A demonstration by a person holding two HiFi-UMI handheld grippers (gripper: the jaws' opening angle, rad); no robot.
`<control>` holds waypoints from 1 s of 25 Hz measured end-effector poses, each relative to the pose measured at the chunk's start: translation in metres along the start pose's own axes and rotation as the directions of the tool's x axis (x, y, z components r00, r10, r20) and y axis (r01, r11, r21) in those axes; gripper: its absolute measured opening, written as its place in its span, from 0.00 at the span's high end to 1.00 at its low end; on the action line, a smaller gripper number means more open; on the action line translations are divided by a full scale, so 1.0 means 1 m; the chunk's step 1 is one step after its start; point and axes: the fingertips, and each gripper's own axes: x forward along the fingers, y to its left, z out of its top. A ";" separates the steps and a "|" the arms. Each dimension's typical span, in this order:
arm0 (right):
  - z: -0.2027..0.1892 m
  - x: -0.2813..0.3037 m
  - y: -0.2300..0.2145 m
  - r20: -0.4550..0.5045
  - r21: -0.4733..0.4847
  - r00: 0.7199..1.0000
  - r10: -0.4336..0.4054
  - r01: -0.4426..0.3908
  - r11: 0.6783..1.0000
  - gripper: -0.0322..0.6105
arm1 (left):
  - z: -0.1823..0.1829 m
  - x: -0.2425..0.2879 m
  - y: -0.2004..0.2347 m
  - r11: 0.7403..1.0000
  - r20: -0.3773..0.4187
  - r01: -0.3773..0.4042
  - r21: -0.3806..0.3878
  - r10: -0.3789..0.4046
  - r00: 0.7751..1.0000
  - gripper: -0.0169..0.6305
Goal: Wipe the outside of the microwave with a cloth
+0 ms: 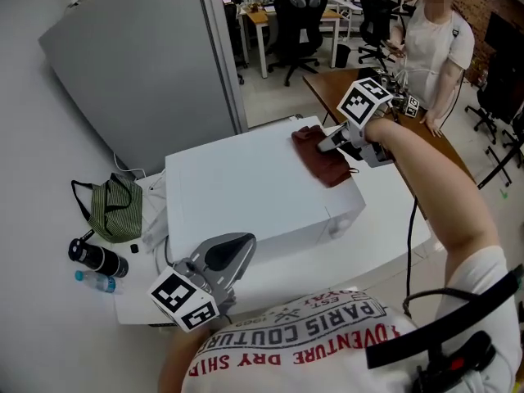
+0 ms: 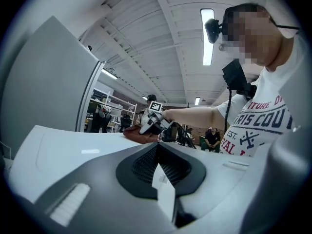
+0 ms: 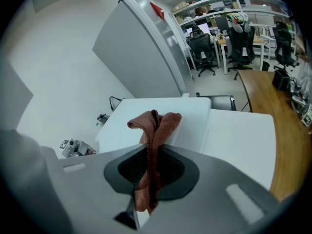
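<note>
Rust-brown cloth [image 1: 323,164] is pinched in the right gripper [image 1: 344,142] and pressed on the white microwave [image 1: 237,182] top, at its far right corner. Closed and empty, the left gripper [image 1: 214,262] is held at the near left corner. Wiping is judged early, with the sides still left to do.

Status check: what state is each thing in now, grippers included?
Rust-brown cloth: bunched, lying on the microwave's top at its far right corner.
Right gripper: shut on that cloth.
White box-shaped microwave: upright, door looks closed.
Left gripper: shut, empty.
Black cylindrical bottle: lying on its side.
Small clear blue-capped bottle: lying on its side.
Green striped bag: slumped.
</note>
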 end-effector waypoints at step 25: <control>0.144 0.242 0.243 -0.192 -0.358 0.970 0.150 -0.212 0.909 0.89 | -0.019 -0.207 0.058 0.908 0.096 -0.410 -0.084 0.417 0.904 0.97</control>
